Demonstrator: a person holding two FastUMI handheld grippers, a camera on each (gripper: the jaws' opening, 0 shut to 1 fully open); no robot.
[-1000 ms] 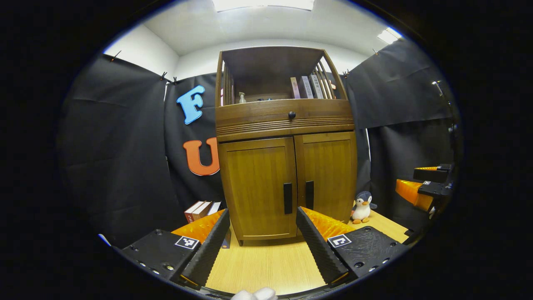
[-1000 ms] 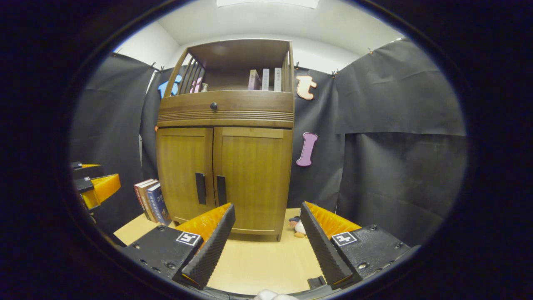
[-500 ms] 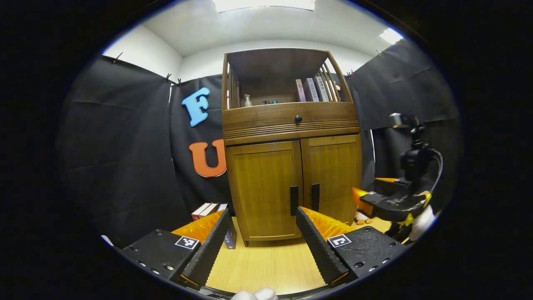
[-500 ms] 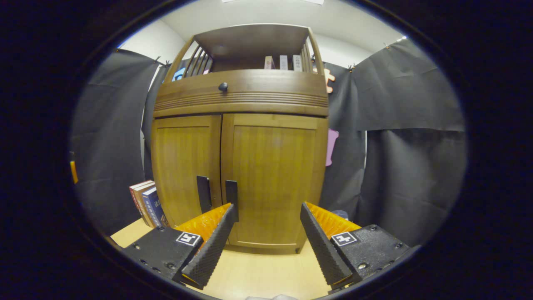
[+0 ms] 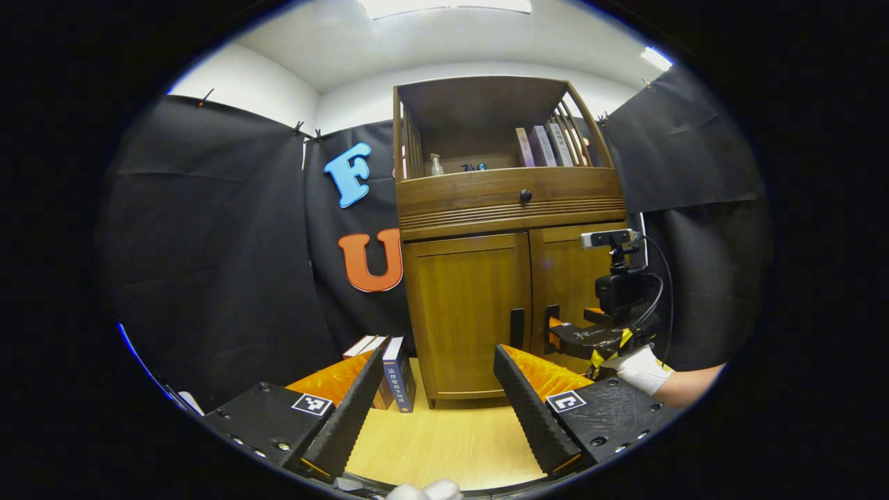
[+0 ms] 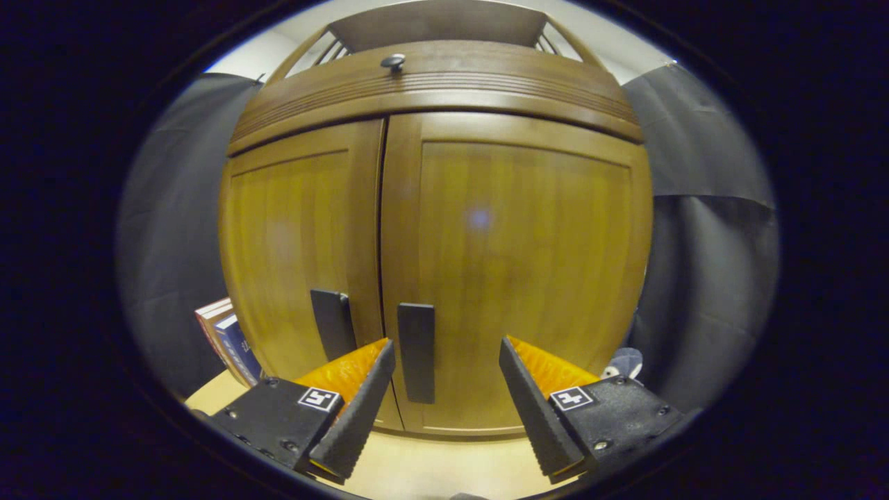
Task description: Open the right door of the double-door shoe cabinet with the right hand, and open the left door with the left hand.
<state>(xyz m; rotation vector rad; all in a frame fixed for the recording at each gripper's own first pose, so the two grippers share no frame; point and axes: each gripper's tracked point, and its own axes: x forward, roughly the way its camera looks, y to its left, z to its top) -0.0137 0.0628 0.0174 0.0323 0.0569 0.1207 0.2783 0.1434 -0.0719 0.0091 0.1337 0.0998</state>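
Observation:
The wooden shoe cabinet [image 5: 507,208] stands on the table with both doors closed. In the right gripper view the right door [image 6: 514,264] looms close, and its black handle [image 6: 417,351] sits just inside my left finger. My right gripper [image 6: 444,389] is open, with the handle between its fingers but untouched. The left door [image 6: 292,250] carries its own black handle [image 6: 332,323]. In the left gripper view my left gripper [image 5: 434,399] is open and well back from the left door [image 5: 469,312]. There the right gripper [image 5: 590,337] is at the right door's handle, held by a gloved hand [image 5: 639,368].
Several books [image 5: 389,368] lean beside the cabinet's left side on the light wooden table [image 5: 444,437]. A plush toy [image 6: 621,361] peeks out at the cabinet's right side. A drawer with a black knob [image 5: 526,195] and an open shelf with books top the doors.
My right gripper has moved in close to the right door, its handle now between the fingers. The left gripper has shifted left slightly; the doors have stayed closed.

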